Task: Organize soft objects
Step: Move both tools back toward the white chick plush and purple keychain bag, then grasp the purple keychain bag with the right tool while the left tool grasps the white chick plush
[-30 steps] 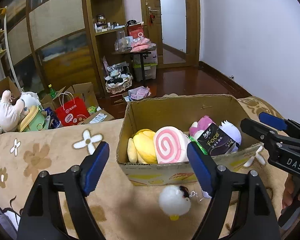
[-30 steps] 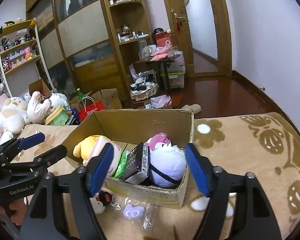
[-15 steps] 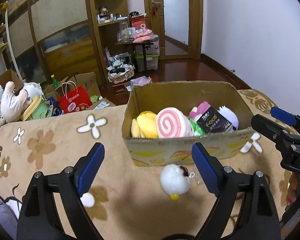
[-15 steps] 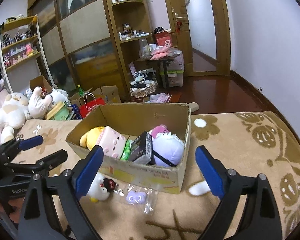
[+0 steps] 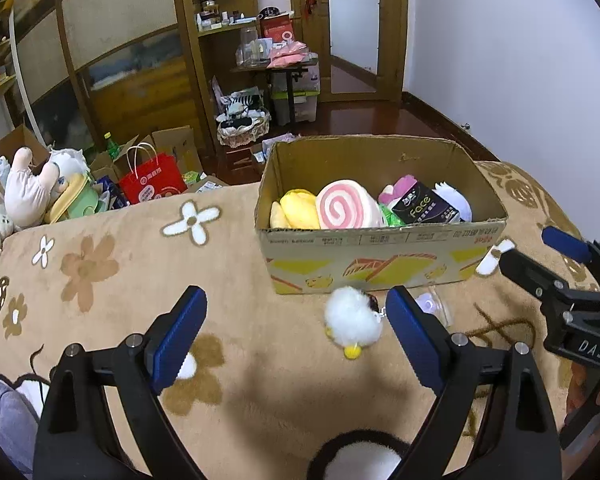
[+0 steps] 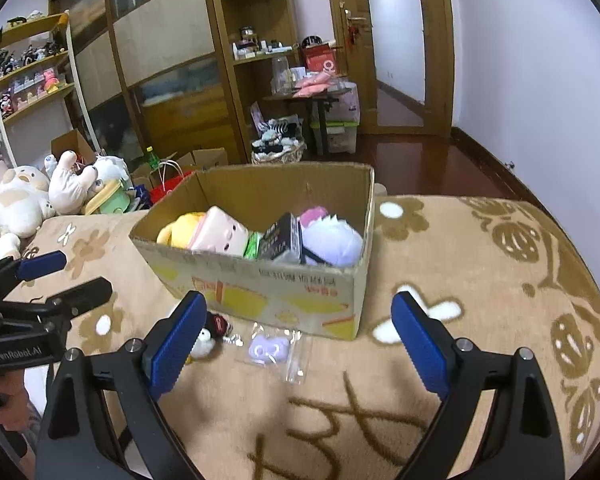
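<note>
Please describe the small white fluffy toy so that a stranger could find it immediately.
Find the cardboard box on the beige blanket. On the blanket before its printed front lies the white fluffy toy; unlike the flat clear packet beside it, it is round with a yellow tip.

one cardboard box point(image 5: 380, 268), one white fluffy chick toy point(image 5: 354, 322), one bagged purple charm point(image 6: 269, 350), two claws point(image 5: 296, 340) point(image 6: 296, 344)

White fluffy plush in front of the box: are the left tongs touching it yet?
Apart. In the left wrist view the white fluffy plush lies on the blanket, with blanket showing between it and both fingers of the open left tongs.
</note>
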`<action>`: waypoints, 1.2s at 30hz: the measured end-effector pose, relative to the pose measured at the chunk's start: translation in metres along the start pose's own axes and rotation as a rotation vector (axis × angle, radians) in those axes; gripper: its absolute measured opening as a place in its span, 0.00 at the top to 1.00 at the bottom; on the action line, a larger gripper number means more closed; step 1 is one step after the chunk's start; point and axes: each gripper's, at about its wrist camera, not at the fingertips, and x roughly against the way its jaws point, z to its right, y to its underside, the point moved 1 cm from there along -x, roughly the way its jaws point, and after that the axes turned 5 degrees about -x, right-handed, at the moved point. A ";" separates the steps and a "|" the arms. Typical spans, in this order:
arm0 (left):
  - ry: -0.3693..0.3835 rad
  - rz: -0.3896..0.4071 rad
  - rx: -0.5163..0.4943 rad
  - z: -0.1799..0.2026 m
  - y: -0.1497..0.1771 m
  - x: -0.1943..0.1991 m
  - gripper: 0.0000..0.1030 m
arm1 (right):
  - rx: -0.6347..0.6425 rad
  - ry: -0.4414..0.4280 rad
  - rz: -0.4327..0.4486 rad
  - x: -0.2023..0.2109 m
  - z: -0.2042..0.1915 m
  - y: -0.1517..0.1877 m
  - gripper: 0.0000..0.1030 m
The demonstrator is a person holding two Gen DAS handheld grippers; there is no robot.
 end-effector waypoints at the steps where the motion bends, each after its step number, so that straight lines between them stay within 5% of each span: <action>1: 0.002 -0.005 0.004 -0.001 -0.001 -0.001 0.12 | -0.004 0.000 -0.007 -0.001 0.000 0.003 0.05; 21: 0.019 -0.100 -0.005 0.000 -0.010 -0.048 0.12 | 0.034 0.033 -0.142 -0.057 -0.012 0.029 0.05; 36: 0.120 -0.225 -0.002 0.010 -0.010 -0.100 0.12 | 0.040 0.045 -0.231 -0.101 -0.014 0.040 0.05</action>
